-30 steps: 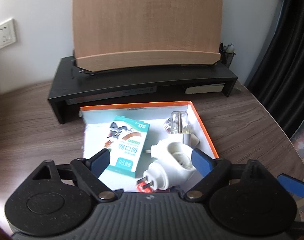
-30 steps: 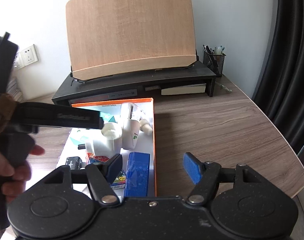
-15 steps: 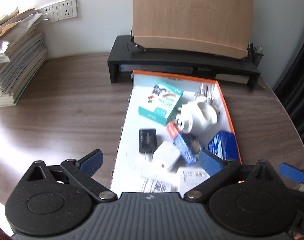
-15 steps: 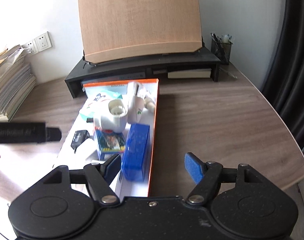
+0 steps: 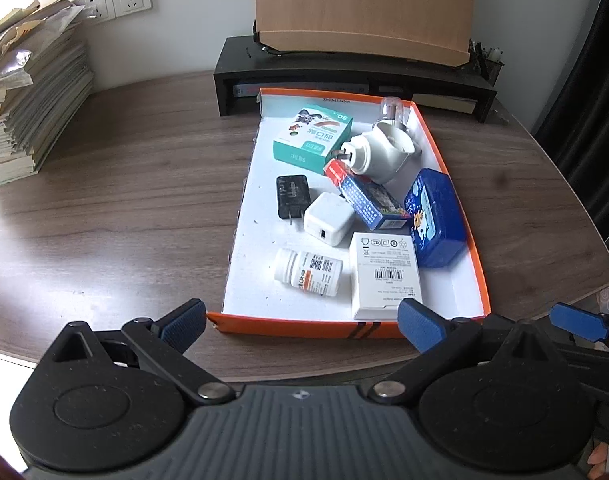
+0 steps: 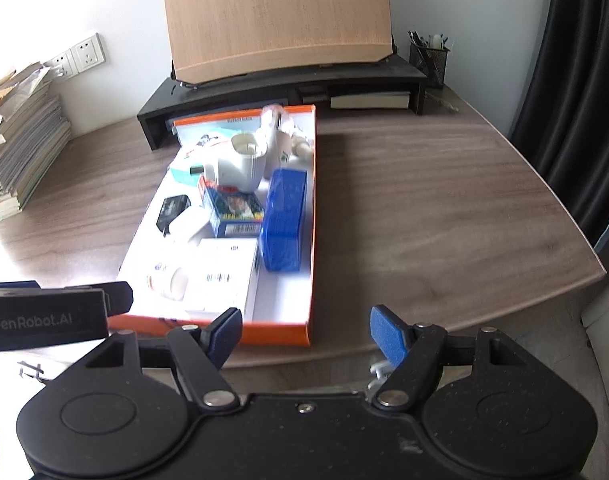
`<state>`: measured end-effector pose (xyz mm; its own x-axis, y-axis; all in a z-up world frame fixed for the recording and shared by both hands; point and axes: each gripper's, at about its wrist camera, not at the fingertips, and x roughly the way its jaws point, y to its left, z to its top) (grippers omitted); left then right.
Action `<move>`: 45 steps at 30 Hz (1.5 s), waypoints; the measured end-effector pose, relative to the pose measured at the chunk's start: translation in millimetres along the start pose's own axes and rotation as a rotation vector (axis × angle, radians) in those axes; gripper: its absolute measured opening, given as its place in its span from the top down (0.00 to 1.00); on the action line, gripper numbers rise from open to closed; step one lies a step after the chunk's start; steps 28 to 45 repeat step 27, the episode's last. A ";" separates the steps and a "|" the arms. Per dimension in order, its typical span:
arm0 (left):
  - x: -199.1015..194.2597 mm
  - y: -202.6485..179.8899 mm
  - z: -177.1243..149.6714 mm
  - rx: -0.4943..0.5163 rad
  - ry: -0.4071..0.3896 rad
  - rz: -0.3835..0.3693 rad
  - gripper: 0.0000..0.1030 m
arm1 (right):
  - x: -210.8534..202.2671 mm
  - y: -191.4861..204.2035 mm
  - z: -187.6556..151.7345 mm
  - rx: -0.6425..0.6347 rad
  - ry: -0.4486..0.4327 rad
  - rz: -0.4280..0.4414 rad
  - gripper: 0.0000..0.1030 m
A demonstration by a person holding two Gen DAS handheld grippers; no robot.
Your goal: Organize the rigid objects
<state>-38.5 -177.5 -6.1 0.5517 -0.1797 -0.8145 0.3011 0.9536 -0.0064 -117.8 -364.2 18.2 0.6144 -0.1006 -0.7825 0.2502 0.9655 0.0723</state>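
Observation:
An orange tray with a white floor (image 5: 344, 326) lies on the wooden table. It holds a teal box (image 5: 312, 136), a white plug-in device (image 5: 380, 152), a black charger (image 5: 291, 195), a white charger (image 5: 329, 218), a blue-and-red box (image 5: 368, 196), a blue case (image 5: 436, 216), a white pill bottle (image 5: 308, 272) and a flat white box (image 5: 384, 274). My left gripper (image 5: 302, 324) hovers open before the tray's near wall, holding nothing. My right gripper (image 6: 306, 332) is open and empty at the tray's (image 6: 310, 240) near right corner, beside the blue case (image 6: 286, 216).
A black desk riser (image 5: 344, 64) carrying a wooden board (image 5: 364, 8) stands behind the tray. A tall stack of books and papers (image 5: 28, 92) sits far left. A mesh pen holder (image 6: 428, 60) is at the back right, with a dark curtain (image 6: 576, 80) beyond the table's curved edge.
Both grippers have drawn back from over the tray toward the table's near edge, so the whole tray now shows. The left jaws stand wider than before.

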 end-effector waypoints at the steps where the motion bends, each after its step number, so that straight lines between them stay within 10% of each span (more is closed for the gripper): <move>1: -0.5 -0.5 -2.2 -0.001 0.001 -0.001 0.00 | -1.6 0.3 -2.9 -0.002 0.003 -0.002 0.18; 45: 6.9 3.6 1.6 -0.025 -0.004 0.009 0.00 | 0.1 10.5 1.4 -0.038 0.006 -0.017 0.18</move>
